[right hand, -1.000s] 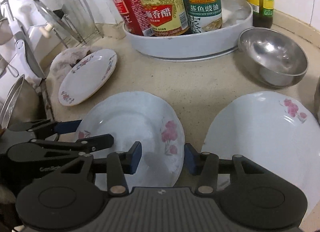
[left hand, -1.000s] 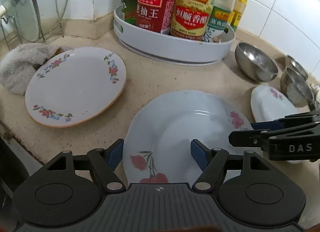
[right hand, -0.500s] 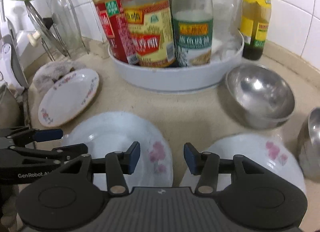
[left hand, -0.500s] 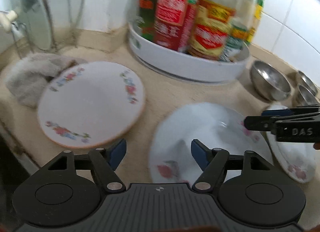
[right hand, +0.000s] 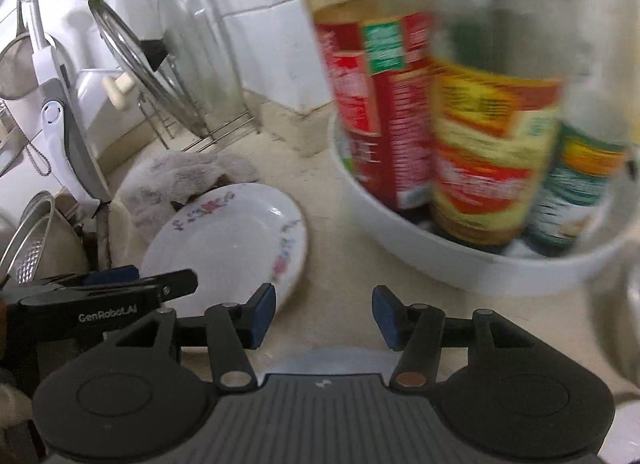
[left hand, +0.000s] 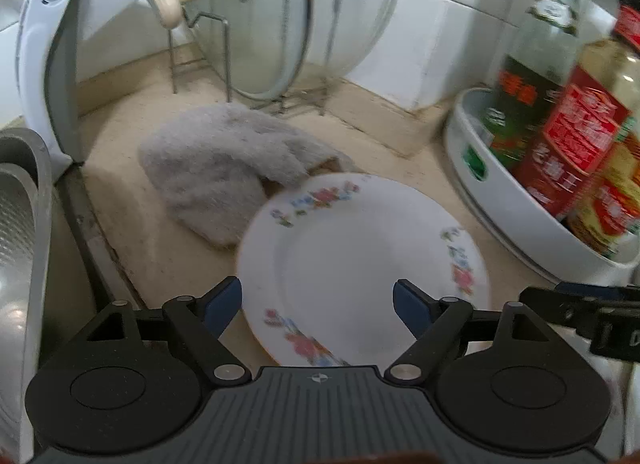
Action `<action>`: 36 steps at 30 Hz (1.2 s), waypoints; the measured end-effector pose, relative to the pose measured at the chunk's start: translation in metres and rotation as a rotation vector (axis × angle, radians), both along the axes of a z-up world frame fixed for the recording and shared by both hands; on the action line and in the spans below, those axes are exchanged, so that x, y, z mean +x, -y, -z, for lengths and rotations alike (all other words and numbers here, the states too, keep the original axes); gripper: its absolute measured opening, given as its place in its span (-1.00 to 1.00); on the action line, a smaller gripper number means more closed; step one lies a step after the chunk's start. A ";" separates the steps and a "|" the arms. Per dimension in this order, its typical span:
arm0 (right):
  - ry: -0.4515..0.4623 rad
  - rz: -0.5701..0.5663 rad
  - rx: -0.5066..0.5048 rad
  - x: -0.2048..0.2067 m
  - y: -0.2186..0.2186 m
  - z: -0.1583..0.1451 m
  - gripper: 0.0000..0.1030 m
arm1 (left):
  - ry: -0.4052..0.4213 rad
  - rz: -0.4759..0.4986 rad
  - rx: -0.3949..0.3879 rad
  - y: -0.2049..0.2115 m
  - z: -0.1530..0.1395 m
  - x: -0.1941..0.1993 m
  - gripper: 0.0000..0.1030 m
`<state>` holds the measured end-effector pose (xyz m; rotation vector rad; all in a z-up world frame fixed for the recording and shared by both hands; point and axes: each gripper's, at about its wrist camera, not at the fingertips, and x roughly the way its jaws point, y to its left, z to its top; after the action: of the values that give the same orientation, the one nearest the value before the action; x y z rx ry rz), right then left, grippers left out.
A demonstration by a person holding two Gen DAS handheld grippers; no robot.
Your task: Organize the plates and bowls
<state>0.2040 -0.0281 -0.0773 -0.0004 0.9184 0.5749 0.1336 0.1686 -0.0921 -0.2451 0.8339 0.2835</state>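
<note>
On the beige bench [left hand: 132, 168], the floral plate [left hand: 360, 260] sits flat, its far rim tucked up against a crumpled grey towel [left hand: 216, 164]. Left claw [left hand: 318, 306] hangs right over the plate's near edge with both blue pads spread wide, not gripping anything. Right claw [right hand: 324, 314] is just as wide apart and empty, over bare bench beside that same plate [right hand: 228, 248]. Off to the right there's a white tray [right hand: 460, 260] packed with sauce bottles [right hand: 492, 152], pretty blurry. Glass lids stand in a wire rack [left hand: 256, 64] by the tiled wall.
</note>
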 end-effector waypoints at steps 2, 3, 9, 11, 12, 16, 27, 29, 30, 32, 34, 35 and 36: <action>-0.012 -0.006 -0.012 0.009 -0.012 0.008 -0.01 | -0.008 -0.003 0.007 -0.004 0.003 0.004 0.71; -0.015 -0.007 -0.016 0.012 -0.017 0.011 -0.01 | -0.016 -0.006 -0.001 -0.008 0.006 0.008 0.71; -0.047 0.001 -0.021 0.032 -0.031 0.026 -0.01 | -0.022 -0.101 -0.040 -0.032 0.014 0.018 0.71; -0.050 -0.002 -0.002 0.035 -0.034 0.029 0.00 | -0.025 -0.080 -0.039 -0.033 0.014 0.021 0.71; -0.050 -0.008 0.000 0.036 -0.036 0.030 0.01 | -0.028 -0.064 -0.032 -0.031 0.014 0.023 0.72; -0.054 -0.047 0.019 0.036 -0.040 0.030 0.02 | -0.038 0.024 0.006 -0.017 0.019 0.037 0.80; -0.050 -0.113 0.096 0.038 -0.030 0.033 -0.02 | -0.024 0.084 0.030 -0.004 0.026 0.040 0.90; -0.044 -0.109 0.076 0.036 -0.033 0.033 -0.20 | -0.022 0.090 0.012 -0.006 0.023 0.036 0.84; -0.028 -0.107 0.055 0.034 -0.032 0.033 -0.31 | -0.020 0.088 0.006 -0.007 0.022 0.034 0.81; -0.021 -0.088 0.038 0.034 -0.029 0.033 -0.54 | -0.017 0.085 -0.001 -0.009 0.022 0.034 0.76; -0.054 -0.059 0.063 0.038 -0.021 0.034 -0.58 | -0.022 0.104 0.004 -0.006 0.021 0.032 0.76; -0.056 -0.056 0.065 0.038 -0.019 0.034 -0.58 | -0.024 0.113 0.012 -0.004 0.021 0.032 0.76; -0.051 -0.052 0.063 0.037 -0.017 0.034 -0.58 | -0.026 0.122 0.027 -0.001 0.021 0.031 0.75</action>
<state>0.2411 -0.0111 -0.1113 0.0478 0.9520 0.6542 0.1646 0.1694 -0.1134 -0.1650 0.8667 0.1835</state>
